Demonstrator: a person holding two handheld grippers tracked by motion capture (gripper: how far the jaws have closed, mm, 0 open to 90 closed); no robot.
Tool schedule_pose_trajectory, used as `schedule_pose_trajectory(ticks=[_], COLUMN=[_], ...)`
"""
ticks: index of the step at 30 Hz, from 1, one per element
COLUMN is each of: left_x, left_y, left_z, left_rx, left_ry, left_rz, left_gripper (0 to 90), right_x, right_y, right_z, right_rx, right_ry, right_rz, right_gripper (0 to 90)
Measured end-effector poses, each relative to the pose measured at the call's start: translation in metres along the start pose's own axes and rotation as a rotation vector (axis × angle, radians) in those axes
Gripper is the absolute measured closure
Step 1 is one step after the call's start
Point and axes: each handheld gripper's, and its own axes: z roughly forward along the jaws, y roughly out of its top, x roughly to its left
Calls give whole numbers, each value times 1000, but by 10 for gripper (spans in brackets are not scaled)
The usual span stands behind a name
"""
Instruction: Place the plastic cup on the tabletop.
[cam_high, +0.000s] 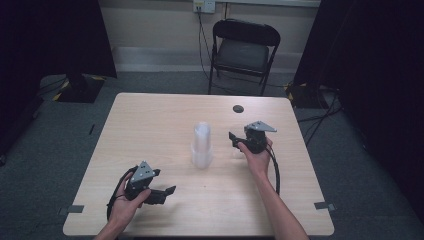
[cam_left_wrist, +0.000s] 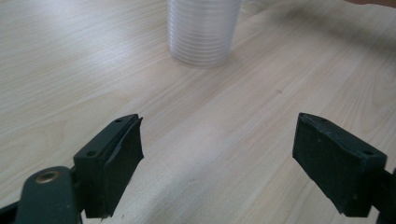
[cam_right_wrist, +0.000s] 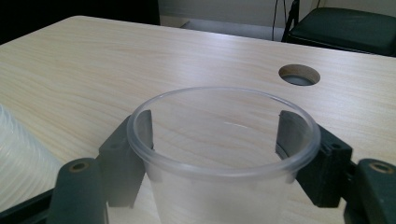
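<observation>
A stack of clear plastic cups (cam_high: 201, 145) stands upright in the middle of the wooden table (cam_high: 150, 125). My right gripper (cam_high: 235, 141) is just right of the stack. In the right gripper view, a single clear plastic cup (cam_right_wrist: 224, 172) sits upright between the jaws of the right gripper (cam_right_wrist: 212, 135), whose pads lie against its wall below the rim. The edge of the stack (cam_right_wrist: 18, 158) is at the left of that view. My left gripper (cam_high: 167, 192) rests near the table's front left, open and empty. In the left gripper view, the left gripper (cam_left_wrist: 219, 140) points at the stack (cam_left_wrist: 203, 30).
A round cable hole (cam_high: 238, 108) lies in the table behind the right gripper, also seen as the hole (cam_right_wrist: 299, 74) ahead of the held cup. A black folding chair (cam_high: 245, 50) stands beyond the far edge. Dark curtains hang at both sides.
</observation>
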Motion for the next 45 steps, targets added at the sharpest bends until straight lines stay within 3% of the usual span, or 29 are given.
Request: schedule_pose_trajectory(ticks=[11,15,25,38,45], left_x=[0,0,0,6,8], left_y=[0,0,0,-2,-2], left_z=[0,1,2,1,1], left_rx=[0,2,8,13,12], left_ry=[-2,3,-2,12,19], left_rz=[1,20,5,-3,-5], left_gripper=[157,157,157,159,159], right_x=[1,0,1,-1,-1], right_y=[-10,-12,-16,-23,-26], right_z=[-8,-15,-23,-28,-33], right_rx=[7,24,49,62,97], right_ry=[16,21,40,69,86], right_rz=[-3,-17,-31,-2,-5], right_gripper=[271,278,275,200,166])
